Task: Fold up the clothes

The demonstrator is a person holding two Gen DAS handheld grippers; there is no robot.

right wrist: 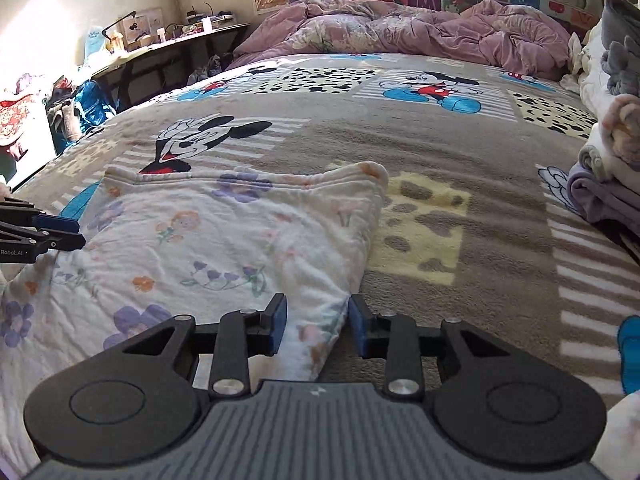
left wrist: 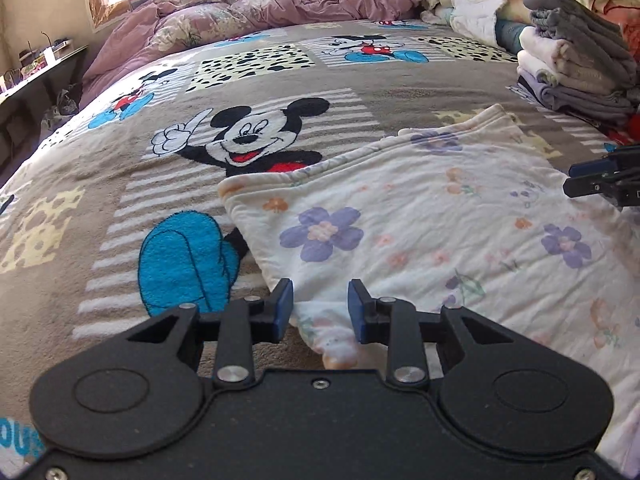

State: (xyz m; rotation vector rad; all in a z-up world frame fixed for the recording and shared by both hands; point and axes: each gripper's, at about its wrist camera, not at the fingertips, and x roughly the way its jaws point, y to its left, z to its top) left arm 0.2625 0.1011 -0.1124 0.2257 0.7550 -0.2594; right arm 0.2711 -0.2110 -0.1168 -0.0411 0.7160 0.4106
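**Floral garment laid out on bed, both grippers at its near corners**

The floral garment (left wrist: 420,216), white with purple and orange flowers, lies spread on the cartoon-mouse blanket (left wrist: 120,168) that covers the bed. Its far hem runs roughly across both views, with a doubled edge showing there, which suggests one fold is already in place; this is a judgement from the lie of the cloth only.

The left gripper (left wrist: 320,306) stands over the garment's near left corner. Its blue pads (left wrist: 284,304) are apart, with a bunch of the cloth lying in the gap. The pads do not visibly press on it, so no grip is confirmed.

The right gripper (right wrist: 316,322) stands over the near right corner in the same manner. Its pads (right wrist: 278,322) are apart, the cloth edge lies between them, and the right-hand pad sits just at the fabric's border. Again, no clamping is evident.

Placement at the two near corners is consistent with preparing to lift the near edge evenly and carry it toward the far hem. A hold at both corners would keep the edge straight.

A stack of folded clothes (left wrist: 576,68) sits at the right of the bed, well apart from the garment, the likely destination once folding is done.

Risk noted: a loose hold may let one corner slip and skew the fold.
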